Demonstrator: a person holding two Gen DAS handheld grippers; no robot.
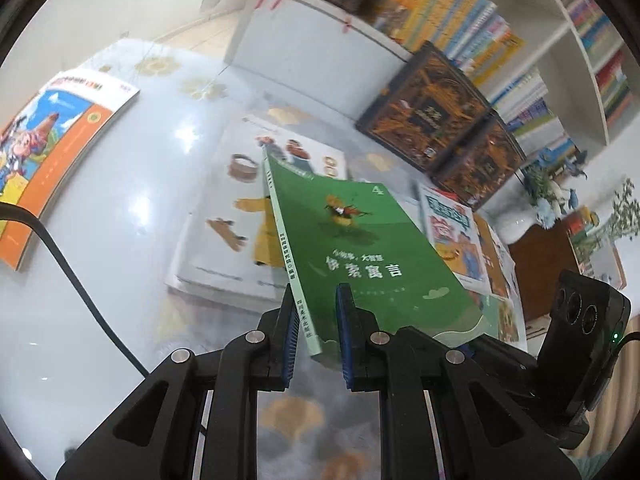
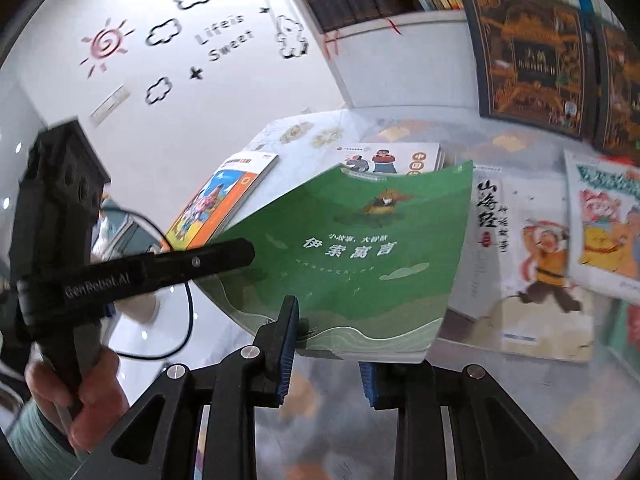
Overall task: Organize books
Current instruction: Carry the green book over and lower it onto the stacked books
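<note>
A thin green book is held above the table. My left gripper is shut on its spine edge near the bottom corner. In the right wrist view the same green book fills the middle, and my right gripper has its jaws around the book's bottom edge, one finger above the cover and the other below it. The left gripper's black finger clamps the book's left edge there.
An orange-and-blue book lies at the table's left. A white picture book lies under the green one. Two more picture books lie to the right. Dark boxed books lean against a filled bookshelf.
</note>
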